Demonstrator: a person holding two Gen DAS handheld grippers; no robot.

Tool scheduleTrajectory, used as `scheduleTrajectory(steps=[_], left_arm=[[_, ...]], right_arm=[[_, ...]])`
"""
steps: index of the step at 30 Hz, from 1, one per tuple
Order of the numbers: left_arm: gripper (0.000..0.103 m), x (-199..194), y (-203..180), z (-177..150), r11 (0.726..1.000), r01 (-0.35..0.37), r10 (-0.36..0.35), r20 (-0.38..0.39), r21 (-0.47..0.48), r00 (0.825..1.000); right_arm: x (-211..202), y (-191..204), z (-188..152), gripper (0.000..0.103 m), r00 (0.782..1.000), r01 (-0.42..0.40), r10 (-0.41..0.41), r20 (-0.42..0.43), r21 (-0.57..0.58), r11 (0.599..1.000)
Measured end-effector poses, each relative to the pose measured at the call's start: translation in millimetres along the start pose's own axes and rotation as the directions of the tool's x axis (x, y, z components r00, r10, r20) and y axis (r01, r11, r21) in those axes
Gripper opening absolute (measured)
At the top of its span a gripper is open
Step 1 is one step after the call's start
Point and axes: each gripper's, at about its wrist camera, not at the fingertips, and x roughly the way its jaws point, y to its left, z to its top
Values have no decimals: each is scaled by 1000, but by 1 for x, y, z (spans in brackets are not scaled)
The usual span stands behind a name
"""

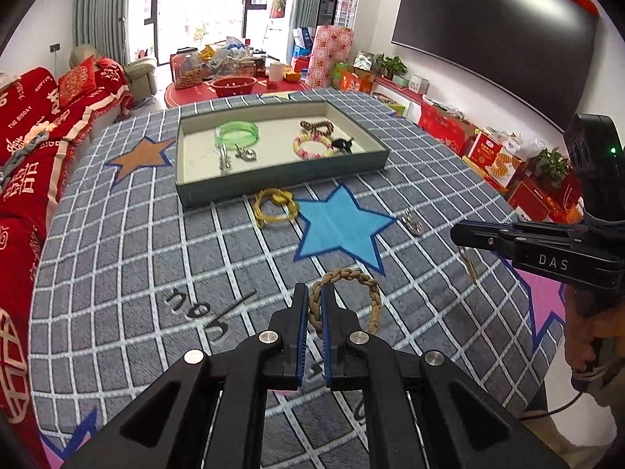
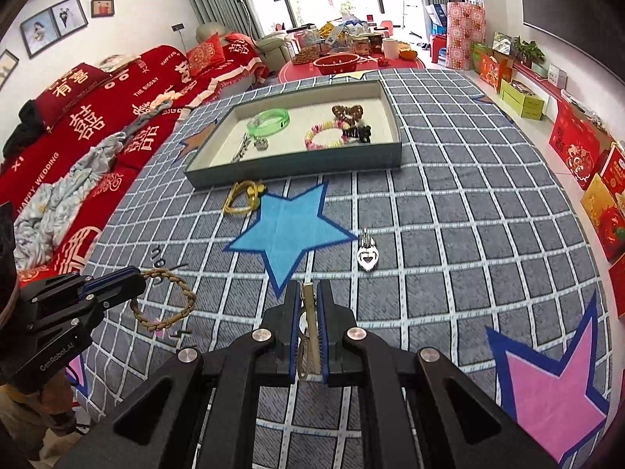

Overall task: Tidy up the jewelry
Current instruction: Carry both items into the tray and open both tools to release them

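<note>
My left gripper (image 1: 313, 296) is shut on a tan braided bracelet (image 1: 357, 276), which also shows in the right wrist view (image 2: 172, 312). My right gripper (image 2: 308, 293) is shut on a thin metal hair clip (image 2: 310, 328). A grey tray (image 1: 273, 185) at the table's far side holds a green bangle (image 1: 237, 133), a pink-yellow bracelet (image 1: 312, 145), a brown bracelet (image 1: 317, 126), a black clip and silver pieces (image 1: 238, 155). A yellow cord bracelet (image 1: 273, 207) lies just in front of the tray. A silver heart clip (image 2: 367, 254) lies on the cloth right of the blue star.
The table carries a grey checked cloth with blue (image 1: 340, 226), orange (image 1: 140, 156) and pink (image 2: 554, 383) stars. A red sofa (image 2: 97, 125) runs along the left. Red boxes (image 2: 578, 144) line the right wall under a dark TV (image 1: 492, 27).
</note>
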Motion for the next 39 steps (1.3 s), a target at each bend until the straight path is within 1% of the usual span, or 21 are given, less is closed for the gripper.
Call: scheduleTrajectory(steps=[6, 10, 19, 23, 27, 32, 39], left_arm=[[20, 0, 13, 29, 1000, -27, 27, 44, -13, 999], [20, 7, 21, 49, 999, -45, 46, 62, -23, 997], [20, 33, 40, 95, 995, -85, 90, 90, -54, 992], [20, 51, 51, 113, 992, -101, 108, 86, -77, 990], [20, 71, 60, 125, 987, -122, 129, 73, -100, 989], [20, 100, 73, 135, 981, -143, 149, 41, -134, 988], [20, 133, 79, 137, 976, -174, 175, -6, -128, 985]], right_arm=[[4, 0, 31, 9, 1000, -11, 11, 20, -6, 1000], [10, 0, 57, 9, 999, -29, 29, 30, -5, 1000], [38, -8, 120, 9, 994, -103, 101, 30, 70, 992], [56, -11, 144, 9, 993, -115, 114, 19, 87, 989], [80, -12, 164, 9, 994, -111, 111, 4, 92, 990], [109, -12, 176, 9, 995, -100, 102, -22, 98, 990], [148, -18, 181, 9, 995, -70, 77, -66, 113, 991]])
